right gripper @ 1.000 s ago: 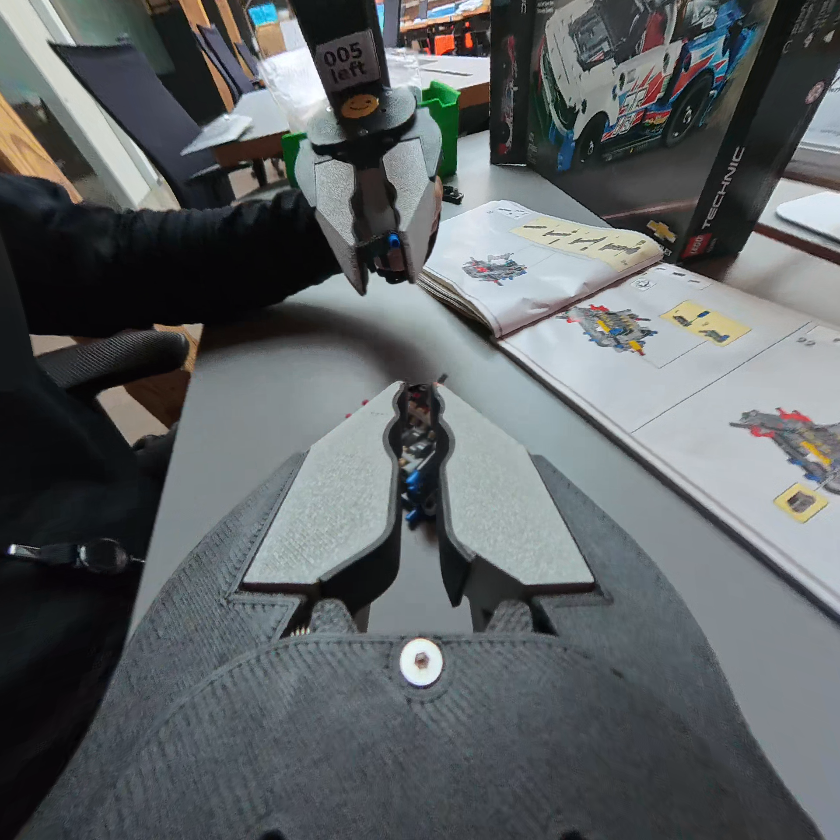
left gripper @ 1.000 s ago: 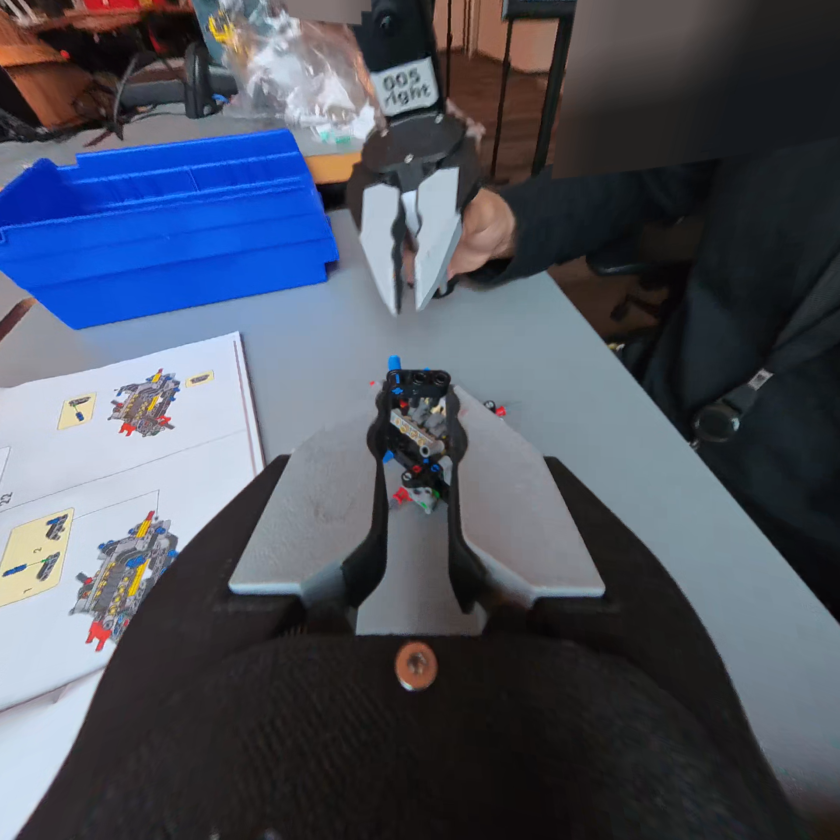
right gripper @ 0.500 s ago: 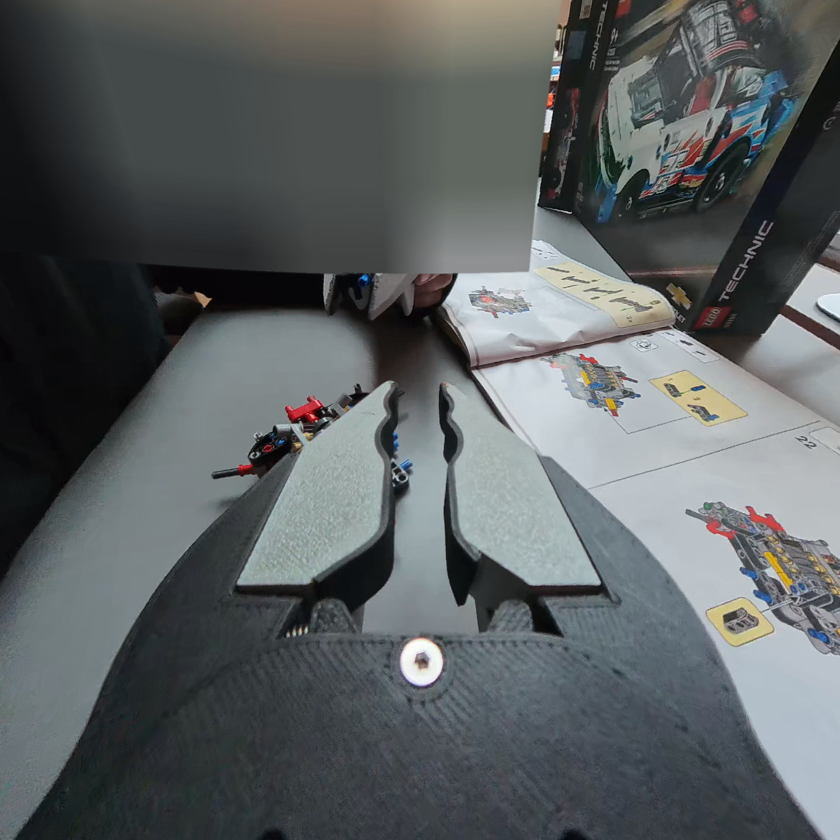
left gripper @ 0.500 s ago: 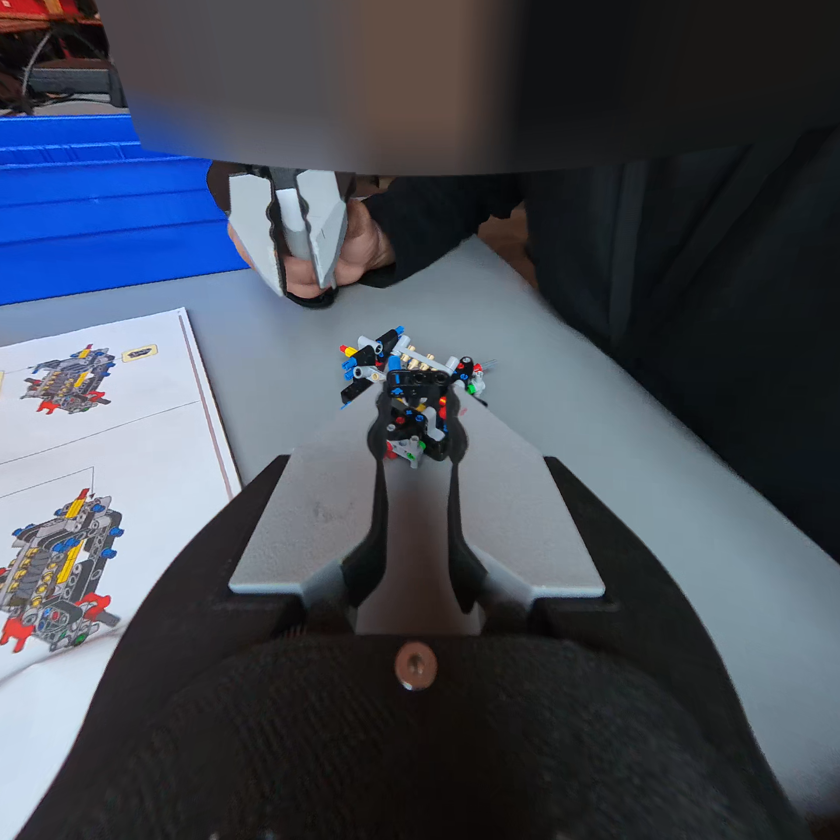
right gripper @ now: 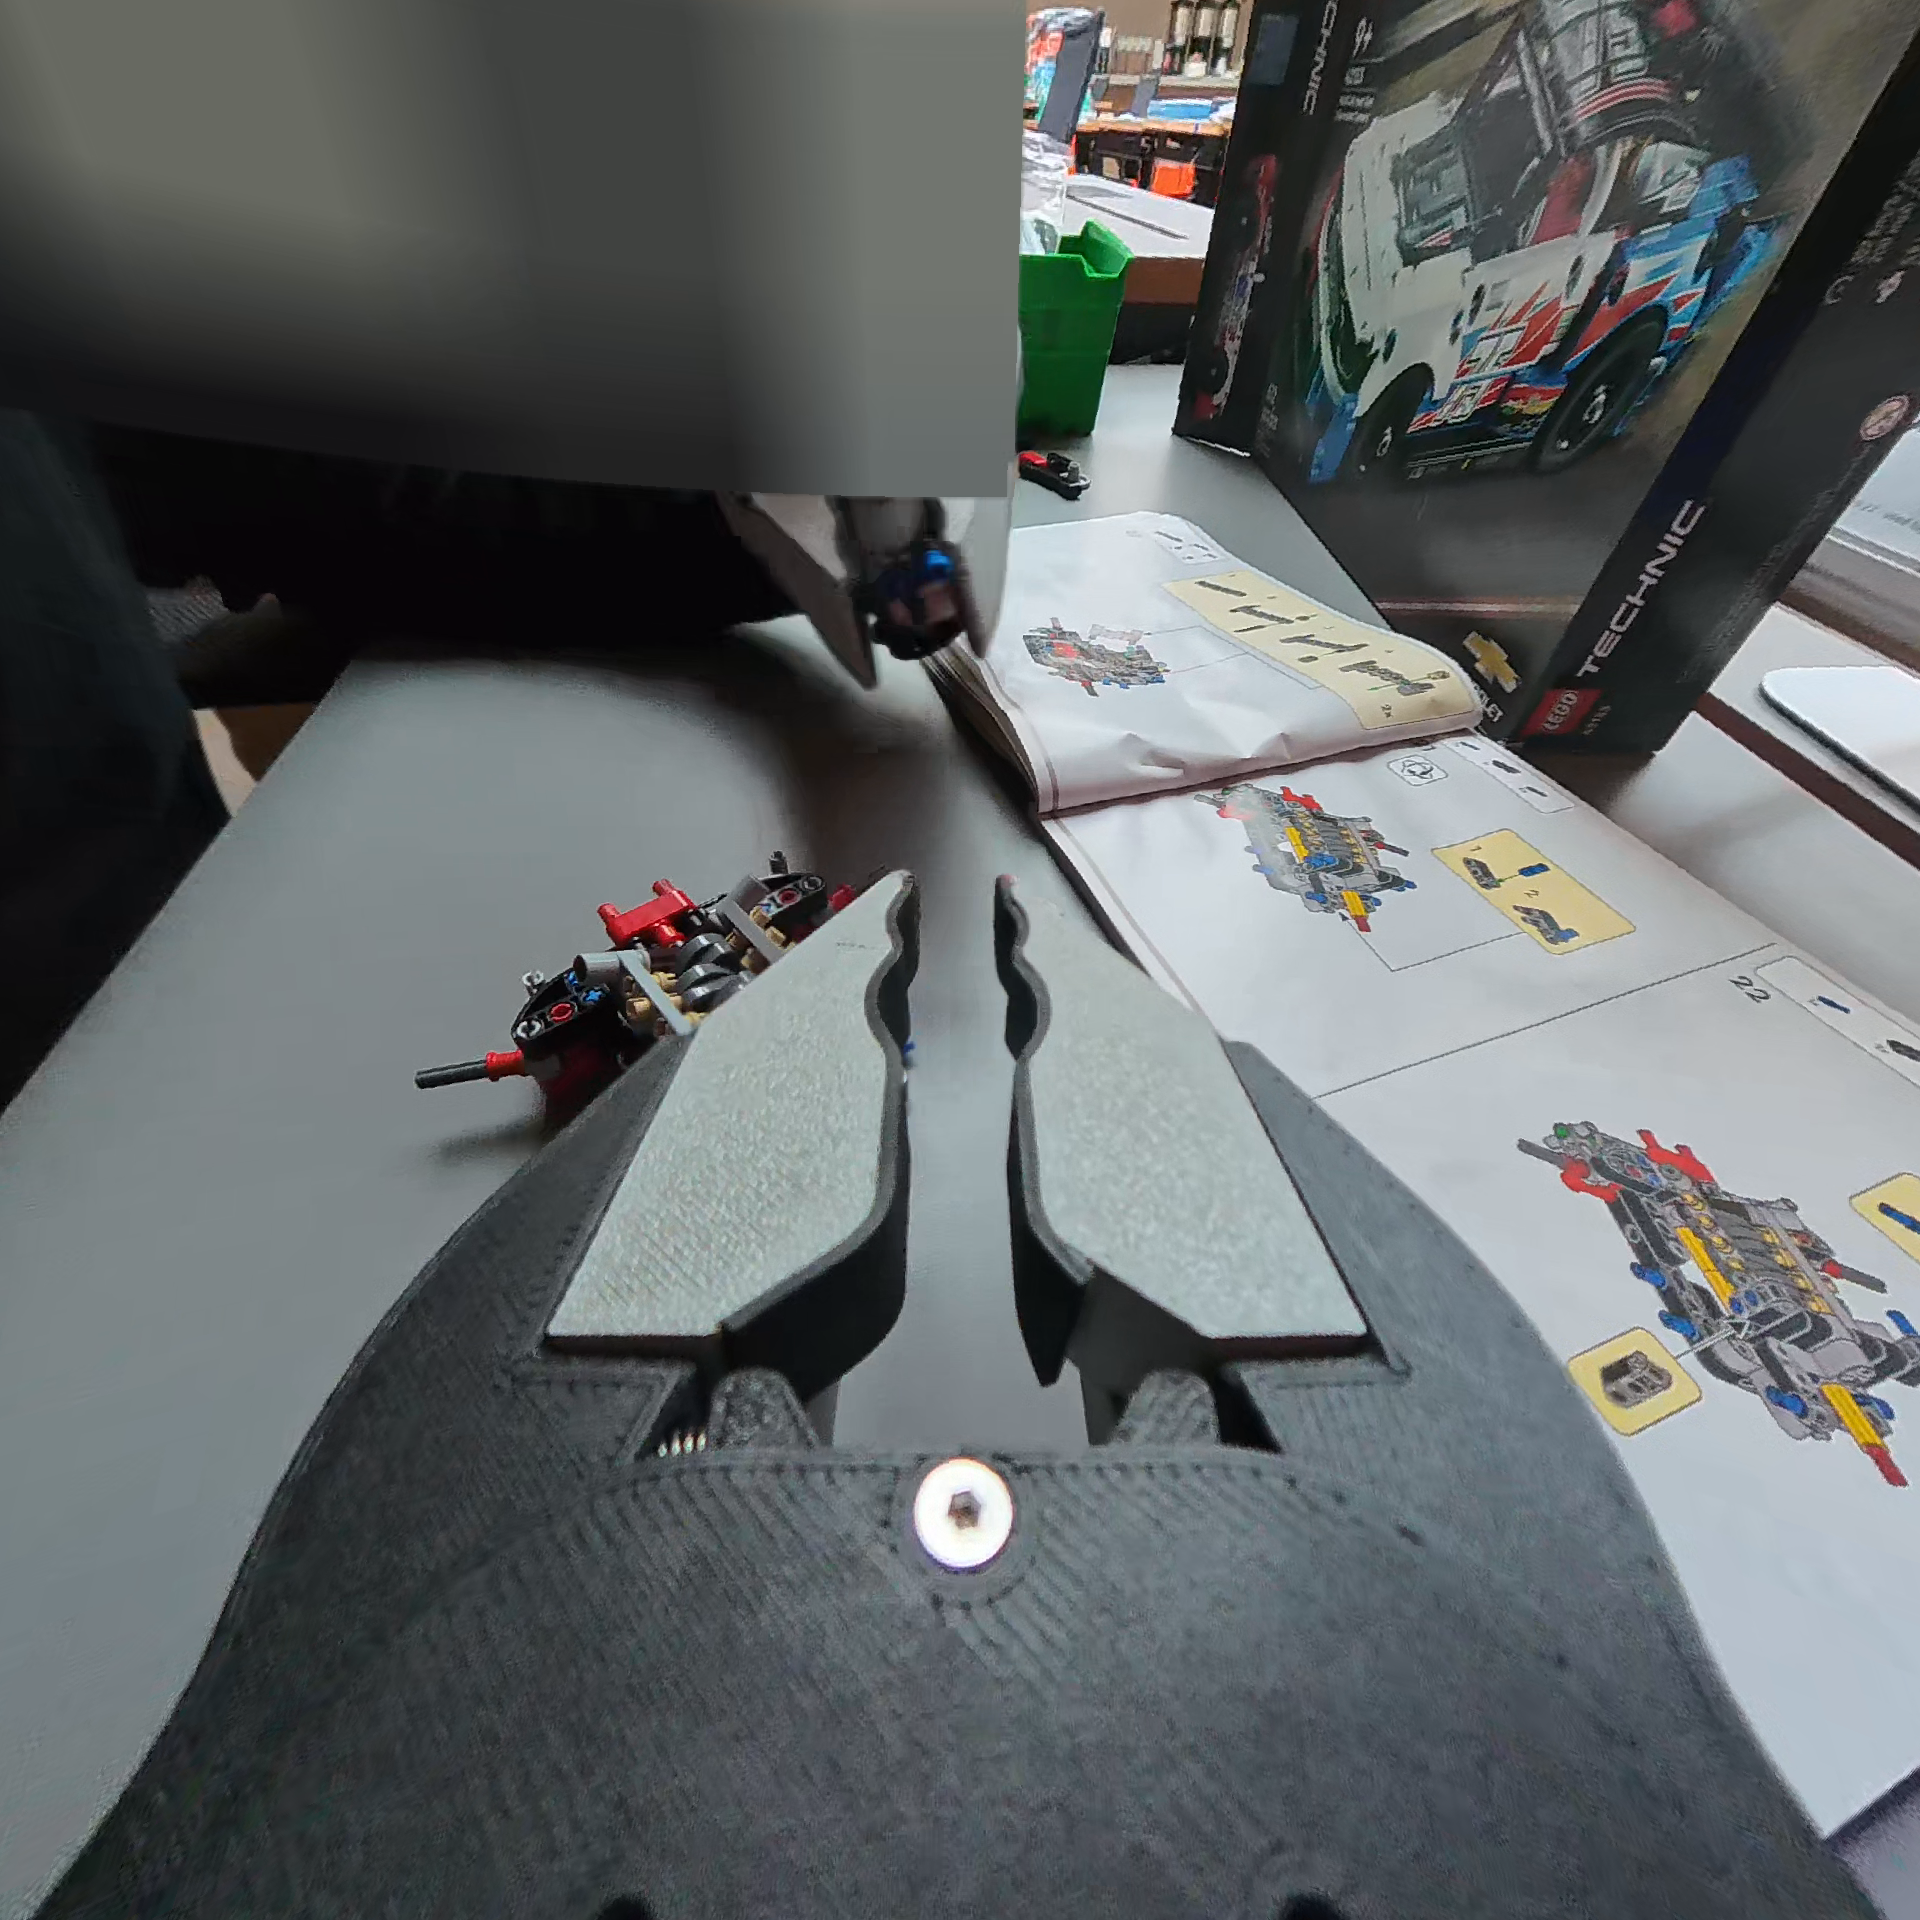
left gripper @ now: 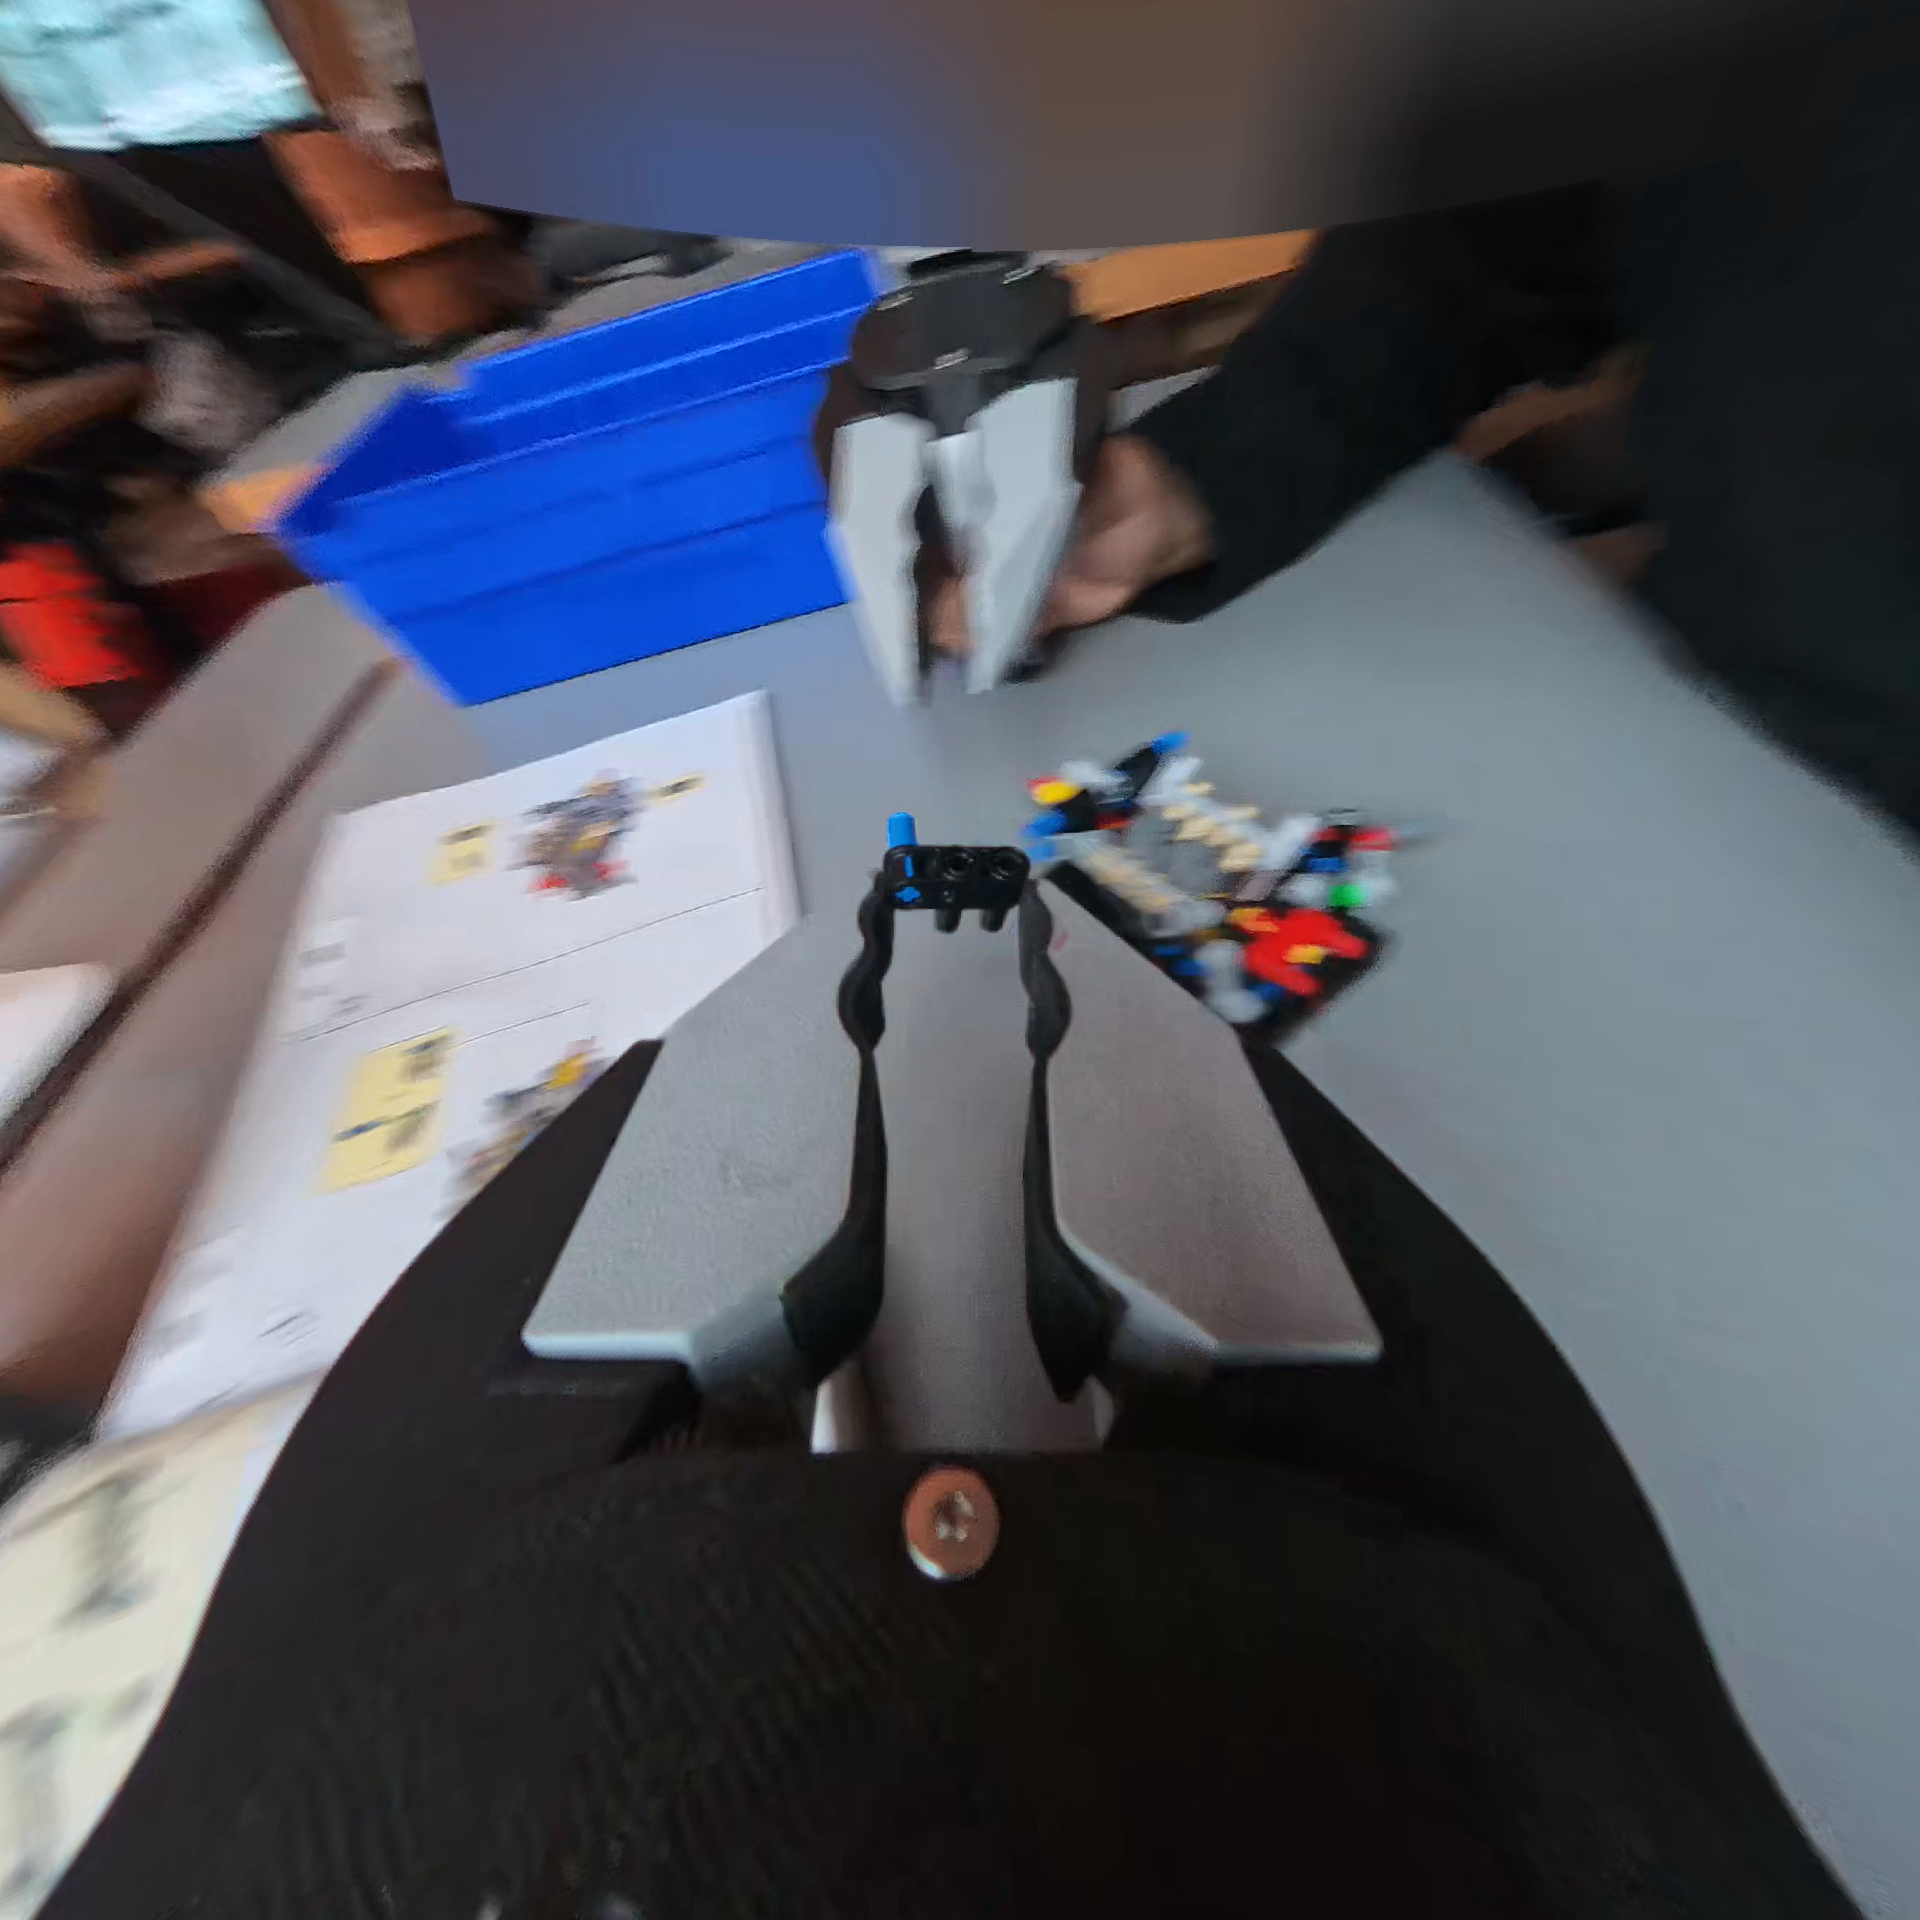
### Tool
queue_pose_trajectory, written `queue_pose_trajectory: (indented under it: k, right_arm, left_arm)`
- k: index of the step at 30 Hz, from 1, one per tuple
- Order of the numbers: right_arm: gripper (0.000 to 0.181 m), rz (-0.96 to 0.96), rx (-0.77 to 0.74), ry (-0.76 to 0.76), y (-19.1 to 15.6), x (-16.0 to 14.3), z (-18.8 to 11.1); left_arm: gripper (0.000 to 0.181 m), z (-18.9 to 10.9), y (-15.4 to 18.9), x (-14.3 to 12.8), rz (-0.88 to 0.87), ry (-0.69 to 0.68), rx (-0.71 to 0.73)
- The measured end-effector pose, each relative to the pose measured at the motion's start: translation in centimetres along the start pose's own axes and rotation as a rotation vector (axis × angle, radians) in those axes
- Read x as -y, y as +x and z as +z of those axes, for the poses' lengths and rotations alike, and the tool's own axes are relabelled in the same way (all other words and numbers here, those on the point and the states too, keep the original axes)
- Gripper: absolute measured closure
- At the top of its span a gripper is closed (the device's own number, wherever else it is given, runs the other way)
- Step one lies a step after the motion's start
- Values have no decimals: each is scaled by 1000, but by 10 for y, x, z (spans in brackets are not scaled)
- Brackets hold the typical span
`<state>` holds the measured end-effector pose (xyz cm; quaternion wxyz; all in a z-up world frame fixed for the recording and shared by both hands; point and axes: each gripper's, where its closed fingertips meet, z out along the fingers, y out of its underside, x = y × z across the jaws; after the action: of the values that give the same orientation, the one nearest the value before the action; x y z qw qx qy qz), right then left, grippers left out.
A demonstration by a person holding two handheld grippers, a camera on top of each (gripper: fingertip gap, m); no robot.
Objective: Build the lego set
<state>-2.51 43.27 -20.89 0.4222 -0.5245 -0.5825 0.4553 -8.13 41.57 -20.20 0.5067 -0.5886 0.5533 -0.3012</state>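
Observation:
My left gripper (left gripper: 954, 902) is shut on a small black beam with a blue pin (left gripper: 956, 864), held at its tips above the table. The partly built lego assembly (left gripper: 1216, 883), grey, black, tan and red, lies on the grey table just right of those tips. In the right wrist view the assembly (right gripper: 665, 977) lies left of my right gripper (right gripper: 956, 883), which is open and empty; its left finger hides part of the assembly. The left gripper (right gripper: 914, 623) shows farther off with the black piece. The right gripper (left gripper: 940, 681) also shows beyond the assembly in the left wrist view.
An open instruction booklet (right gripper: 1455, 935) lies to the right of the right gripper, and it also shows in the left wrist view (left gripper: 540, 935). A blue bin (left gripper: 603, 499) stands behind it. The lego box (right gripper: 1558, 312) and a green bin (right gripper: 1070, 322) stand at the back. A person's sleeve (left gripper: 1403, 416) is nearby.
The right gripper opened and let the assembly go onto the table, then drew to its right. The left gripper swung left off the assembly, still holding the black beam.

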Motion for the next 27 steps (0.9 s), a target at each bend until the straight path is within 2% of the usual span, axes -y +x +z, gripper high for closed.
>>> queue_pose_trajectory:
  k: [1,2,4,6,7,9,10,14,17,20,24,26,27]
  right_arm:
    - [170,6,-1,2,2,0,0]
    - [170,10,-6,4,5,0,0]
    - [170,0,-39,5,13,1,0]
    - [168,-24,-67,-1,17,1,1]
    - [168,-40,-73,-7,16,1,3]
    - [168,-50,-69,-7,11,4,9]
    - [167,-36,-48,0,5,8,13]
    - [158,176,41,90,-4,41,24]
    - [156,338,237,197,-20,68,24]
    - [161,452,423,229,-32,76,21]
    - [166,568,565,234,-39,77,23]
    - [159,585,563,217,-39,75,29]
    - [161,584,564,215,-39,74,30]
  left_arm:
    - [160,1,-13,-3,33,-46,103]
    - [160,4,-14,-2,39,-61,127]
    - [160,15,0,7,-103,-13,37]
    - [160,26,-4,6,-297,-17,28]
    - [160,27,-10,11,-338,34,56]
    - [161,19,-25,31,-338,219,143]
    - [161,14,-29,38,-299,261,185]
    - [160,8,-25,56,57,259,384]
    - [159,16,-12,64,107,253,387]
    - [160,18,-3,69,182,246,379]
    - [160,17,1,72,207,263,367]
    - [160,20,2,68,199,247,354]
    - [160,21,2,67,197,240,353]
